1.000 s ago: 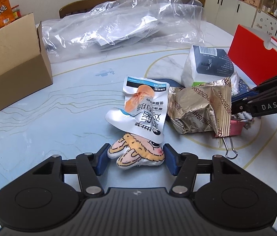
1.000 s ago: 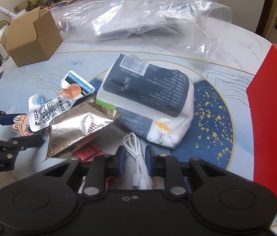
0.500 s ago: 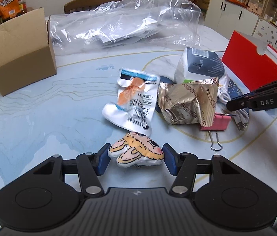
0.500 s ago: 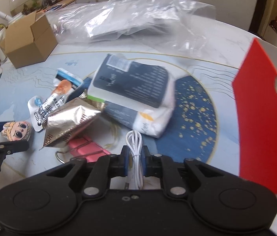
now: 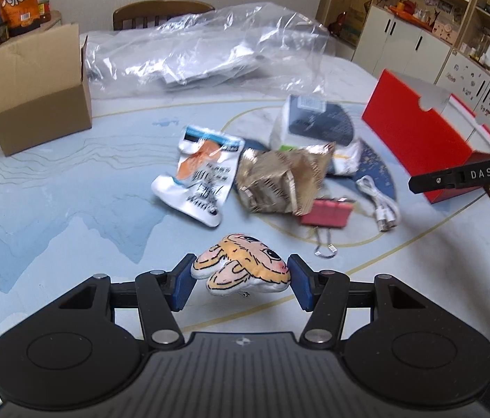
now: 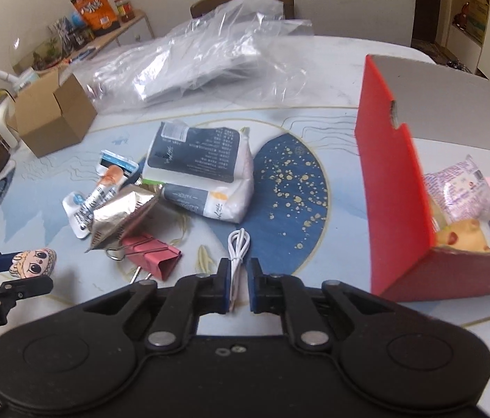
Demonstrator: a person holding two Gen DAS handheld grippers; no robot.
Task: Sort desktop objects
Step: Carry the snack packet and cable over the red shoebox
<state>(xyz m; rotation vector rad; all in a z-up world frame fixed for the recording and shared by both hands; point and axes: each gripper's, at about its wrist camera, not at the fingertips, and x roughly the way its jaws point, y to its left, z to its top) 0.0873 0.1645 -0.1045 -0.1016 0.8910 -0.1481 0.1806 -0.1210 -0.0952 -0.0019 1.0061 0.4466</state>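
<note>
Left tool is clamping the cartoon plush charm off the desk; right tool is pinching the white cable shut, both likely heading for the red box at the desk's right edge.

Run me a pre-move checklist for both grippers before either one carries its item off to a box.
1. Left gripper grip on the plush doll: ok, a pad sits on each side of it.
2. Right gripper shut on the white cable: ok, the cable runs between the pads.
3. Cable fully off the table: cannot tell.
4. Pink binder clip clear of the cable: ok, they lie apart.
5. Red box open with room: ok, top open, bare floor behind the items inside.
6. Cardboard box open: ok, flaps up.
</note>
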